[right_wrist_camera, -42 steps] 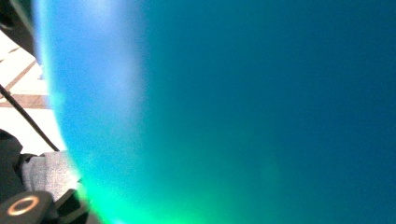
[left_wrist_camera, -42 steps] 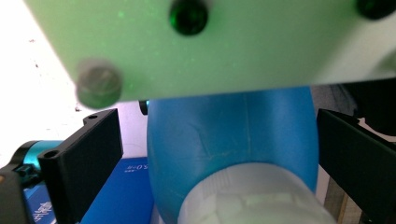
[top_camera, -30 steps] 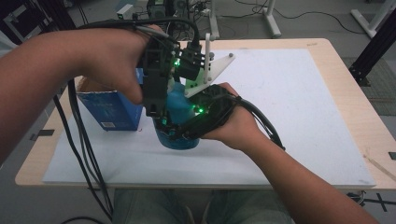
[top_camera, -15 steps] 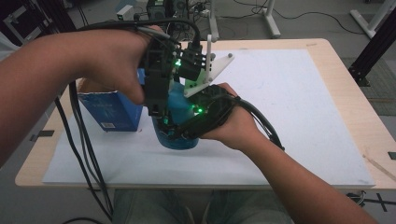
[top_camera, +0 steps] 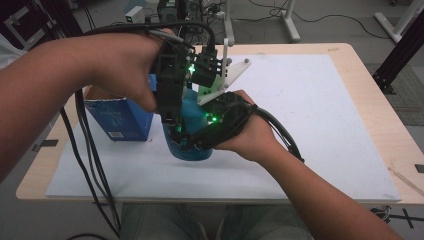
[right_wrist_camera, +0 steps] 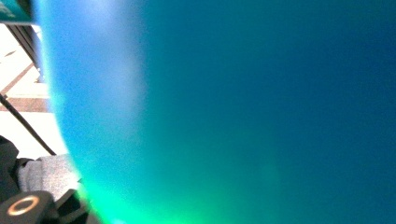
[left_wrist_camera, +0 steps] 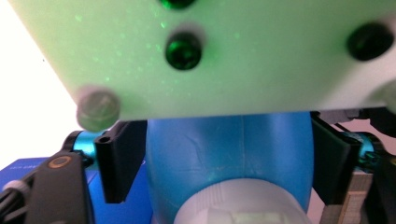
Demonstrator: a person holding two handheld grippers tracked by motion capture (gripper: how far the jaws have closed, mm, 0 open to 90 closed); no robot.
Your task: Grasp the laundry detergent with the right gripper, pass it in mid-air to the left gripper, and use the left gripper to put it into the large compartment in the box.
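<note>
I find the blue bottle (top_camera: 189,145) upright at centre frame on the desk (top_camera: 310,120), beside a blue box (top_camera: 117,117). My right tool (top_camera: 192,142) clamps its body. My left tool (top_camera: 172,117), jaws just closing, straddles the white cap (left_wrist_camera: 238,205); contact unclear. Uncapping appears barely begun.

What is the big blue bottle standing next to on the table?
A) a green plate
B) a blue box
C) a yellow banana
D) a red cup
B: in the high view the blue bottle stands on the white mat, and a blue box sits close beside it, toward the left side of the table.
</note>
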